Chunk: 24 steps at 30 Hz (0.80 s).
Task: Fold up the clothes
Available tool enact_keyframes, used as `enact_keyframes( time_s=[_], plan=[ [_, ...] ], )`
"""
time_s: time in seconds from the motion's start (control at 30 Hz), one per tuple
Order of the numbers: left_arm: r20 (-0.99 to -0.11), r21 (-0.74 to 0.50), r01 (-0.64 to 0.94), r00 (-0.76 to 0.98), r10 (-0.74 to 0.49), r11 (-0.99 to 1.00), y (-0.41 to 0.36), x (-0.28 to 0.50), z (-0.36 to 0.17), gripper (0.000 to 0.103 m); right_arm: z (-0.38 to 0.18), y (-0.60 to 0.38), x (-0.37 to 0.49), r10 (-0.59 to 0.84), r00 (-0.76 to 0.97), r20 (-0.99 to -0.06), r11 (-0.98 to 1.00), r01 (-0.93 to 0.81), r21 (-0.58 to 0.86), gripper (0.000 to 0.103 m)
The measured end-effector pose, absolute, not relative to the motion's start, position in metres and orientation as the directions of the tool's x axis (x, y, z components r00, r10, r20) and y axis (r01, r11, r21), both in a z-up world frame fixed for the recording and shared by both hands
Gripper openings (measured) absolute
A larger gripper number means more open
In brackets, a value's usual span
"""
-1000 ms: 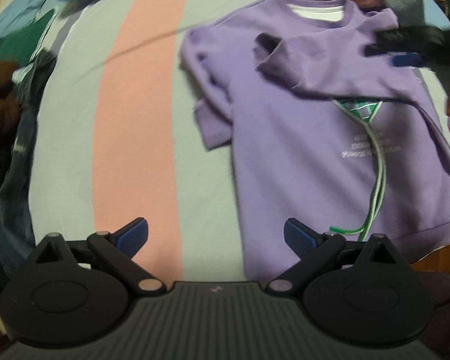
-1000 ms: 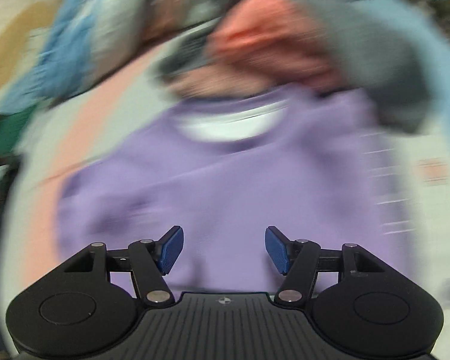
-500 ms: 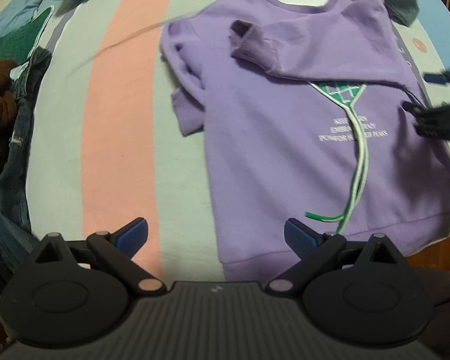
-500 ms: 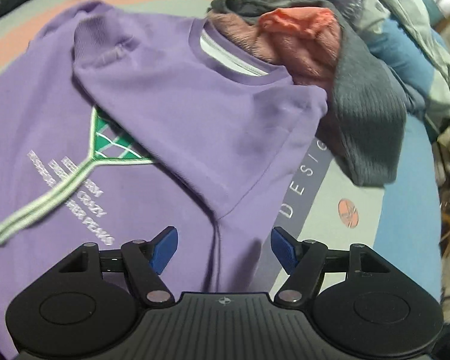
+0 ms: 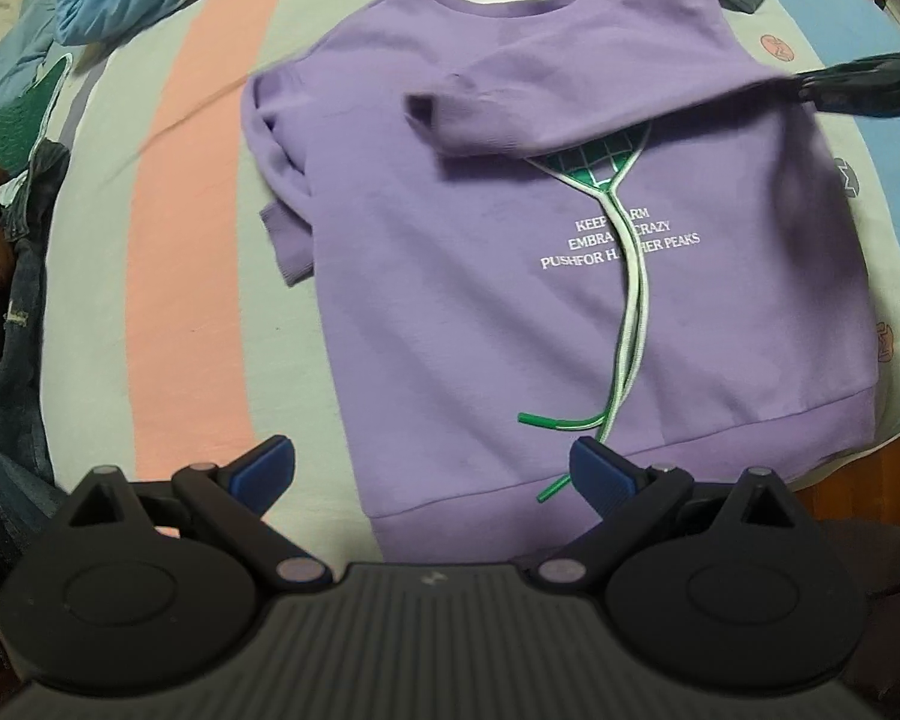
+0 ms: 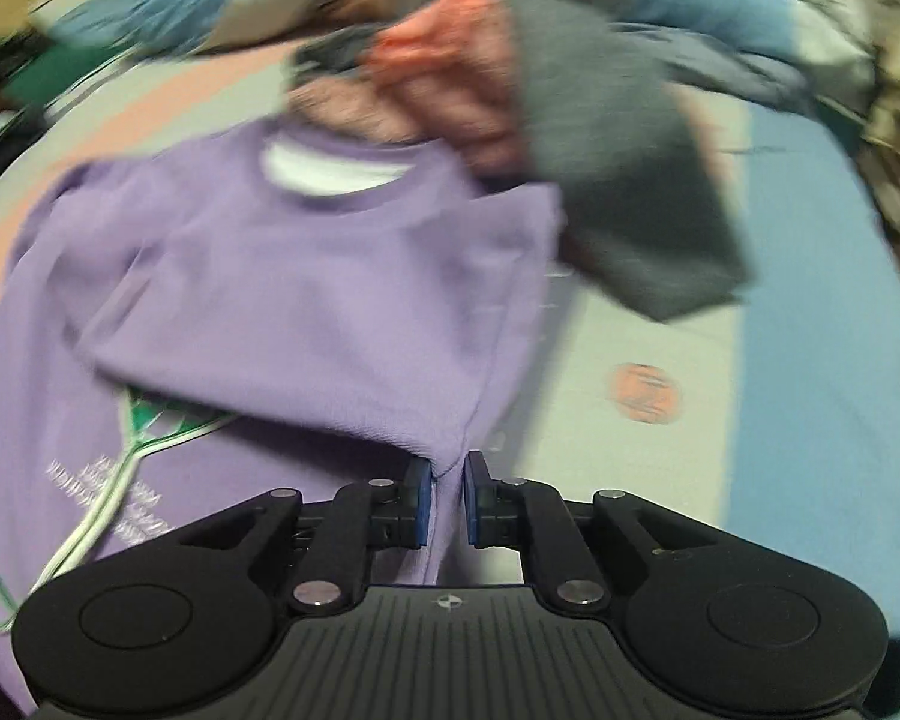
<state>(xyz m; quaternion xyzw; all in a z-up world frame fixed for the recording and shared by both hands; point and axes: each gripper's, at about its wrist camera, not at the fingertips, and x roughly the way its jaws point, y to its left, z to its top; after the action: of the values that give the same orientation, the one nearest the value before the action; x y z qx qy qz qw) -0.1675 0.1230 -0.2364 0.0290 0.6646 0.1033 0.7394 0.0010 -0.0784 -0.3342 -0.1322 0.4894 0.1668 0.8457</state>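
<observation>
Purple fleece fills both views: a sweatshirt [image 5: 570,276] lies face up on a striped bed sheet [image 5: 168,276], collar towards a heap of other clothes [image 6: 510,96], hem at the near edge of the bed. One sleeve [image 5: 510,120] is already laid across the chest, over the green printed net. The right claw [image 6: 447,498] has just been closing and now pinches a ridge of purple cloth at the sweatshirt's side seam, below the armpit. The left claw [image 5: 432,468] hovers spread wide above the hem, touching nothing. The other sleeve [image 5: 282,180] lies bunched along the far side of the body.

This looks like the side fold in hand. Next, I judge, the pinched edge needs carrying inward over the chest while the left claw takes the hem on the same side, so the fold stays straight.
</observation>
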Motion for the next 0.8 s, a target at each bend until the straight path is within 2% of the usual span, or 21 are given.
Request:
enact_keyframes(
  time_s=[0.07, 0.1, 0.13, 0.27, 0.33, 0.37, 0.5, 0.67, 0.8],
  plan=[
    [-0.978, 0.176, -0.110, 0.090, 0.186, 0.978, 0.121, -0.167, -0.238, 0.099, -0.345, -0.096, 0.005, 0.079, 0.451, -0.889, 0.934, -0.345, -0.092, 0.012],
    [-0.979, 0.176, -0.103, 0.088, 0.186, 0.979, 0.120, -0.166, -0.239, 0.099, -0.360, -0.103, 0.009, 0.045, 0.393, -0.918, 0.939, -0.330, -0.095, 0.018],
    [-0.978, 0.181, -0.093, 0.090, 0.189, 0.979, 0.118, -0.165, -0.238, 0.099, -0.372, -0.108, 0.012, 0.030, 0.341, -0.940, 0.941, -0.326, -0.089, 0.019],
    [-0.976, 0.190, -0.085, 0.093, 0.198, 0.978, 0.118, -0.164, -0.237, 0.100, -0.360, -0.101, 0.008, 0.061, 0.375, -0.925, 0.918, -0.385, -0.096, 0.023],
    [-0.976, 0.191, -0.100, 0.088, 0.200, 0.976, 0.121, -0.164, -0.236, 0.100, -0.345, -0.101, 0.006, 0.052, 0.434, -0.899, 0.915, -0.381, -0.131, 0.042],
    [-0.976, 0.191, -0.110, 0.085, 0.201, 0.975, 0.124, -0.164, -0.236, 0.100, -0.337, -0.104, 0.008, 0.060, 0.460, -0.886, 0.925, -0.358, -0.123, 0.045],
    [-0.977, 0.190, -0.148, 0.072, 0.203, 0.970, 0.134, -0.165, -0.234, 0.100, -0.311, -0.110, 0.026, 0.090, 0.545, -0.834, 0.957, -0.278, -0.079, 0.070],
    [-0.977, 0.194, -0.179, 0.058, 0.207, 0.965, 0.138, -0.165, -0.232, 0.100, -0.326, -0.073, 0.085, 0.145, 0.517, -0.844, 0.921, -0.382, -0.075, 0.072],
    [-0.975, 0.208, -0.206, 0.031, 0.219, 0.956, 0.140, -0.172, -0.233, 0.102, -0.352, -0.049, 0.129, 0.111, 0.482, -0.869, 0.924, -0.372, -0.089, 0.070]
  ],
)
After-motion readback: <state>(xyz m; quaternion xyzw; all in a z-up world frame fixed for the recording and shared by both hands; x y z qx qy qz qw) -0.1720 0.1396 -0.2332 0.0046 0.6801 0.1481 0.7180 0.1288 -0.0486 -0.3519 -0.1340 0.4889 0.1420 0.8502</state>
